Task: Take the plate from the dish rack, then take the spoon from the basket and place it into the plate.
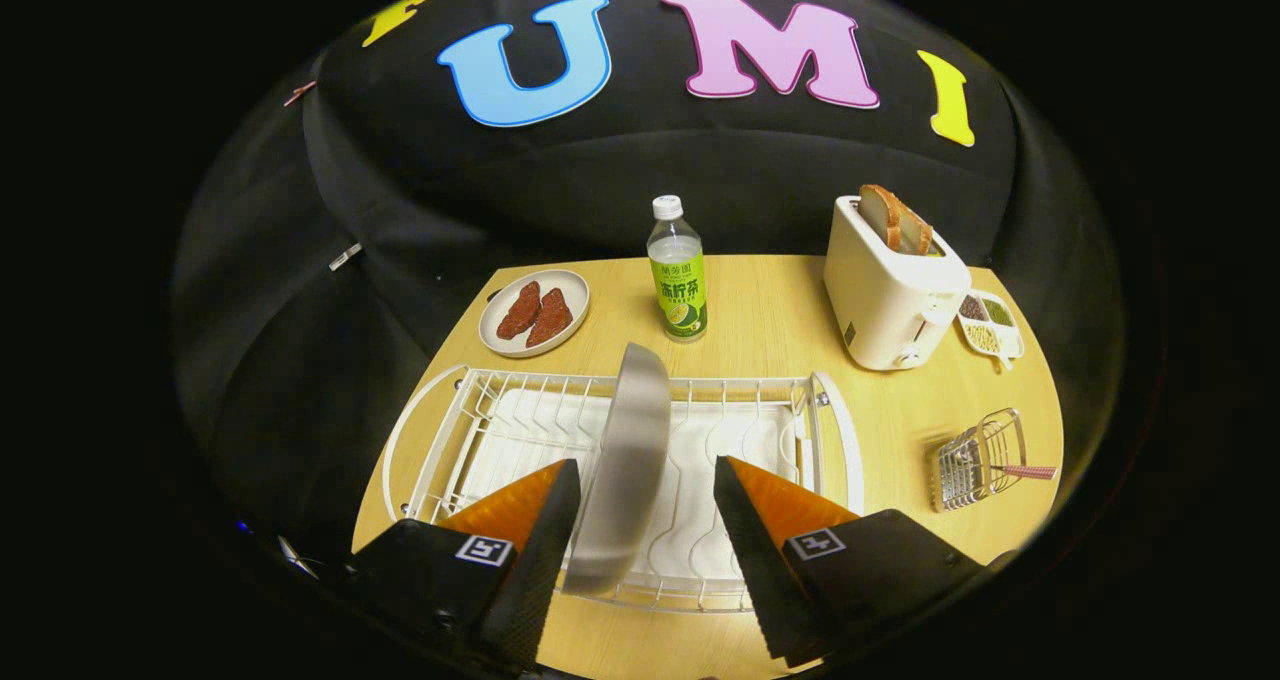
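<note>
**Plate edge-on between spread fingers, no clamp visible**

Gripper (640, 520) fingers stand apart over the near side of the dish rack (840, 430). Grey plate (625, 460) stands upright in the rack, edge toward the camera, sitting in the gap between the fingers. It is close beside the left finger, contact unclear; the right finger is clearly off it. Wire basket (975, 460) sits on the table (780, 310) right of the rack, well apart from the fingers, with the spoon (1025, 471) handle poking out. Beyond the rack: bottle (677, 270), toaster (893, 285) with bread, small plate of food (535, 312).
</note>
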A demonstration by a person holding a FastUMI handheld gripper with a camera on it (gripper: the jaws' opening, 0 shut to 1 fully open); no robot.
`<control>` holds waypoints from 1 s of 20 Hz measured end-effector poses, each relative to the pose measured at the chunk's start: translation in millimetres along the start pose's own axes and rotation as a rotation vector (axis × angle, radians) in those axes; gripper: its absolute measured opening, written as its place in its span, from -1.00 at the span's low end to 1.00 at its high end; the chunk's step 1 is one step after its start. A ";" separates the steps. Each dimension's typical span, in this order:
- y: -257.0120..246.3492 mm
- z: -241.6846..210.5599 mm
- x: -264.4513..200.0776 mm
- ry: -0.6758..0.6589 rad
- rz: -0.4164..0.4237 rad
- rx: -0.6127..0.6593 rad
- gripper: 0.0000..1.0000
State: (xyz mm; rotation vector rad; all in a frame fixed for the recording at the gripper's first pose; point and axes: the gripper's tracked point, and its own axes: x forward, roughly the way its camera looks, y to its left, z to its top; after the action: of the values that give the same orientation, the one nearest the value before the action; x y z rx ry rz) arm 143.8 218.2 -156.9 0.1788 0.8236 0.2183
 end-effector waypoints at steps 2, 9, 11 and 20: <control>2.0 1.3 9.5 0.036 0.008 0.055 0.49; -5.5 -8.0 21.1 0.119 -0.045 0.152 -0.26; -4.9 -6.8 20.7 0.108 -0.064 0.148 -0.33; 7.4 -6.2 10.7 0.075 -0.169 0.086 -0.33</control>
State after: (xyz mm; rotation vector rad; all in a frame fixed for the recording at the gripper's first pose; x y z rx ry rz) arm 145.4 228.6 -166.8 0.1817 0.9190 0.0308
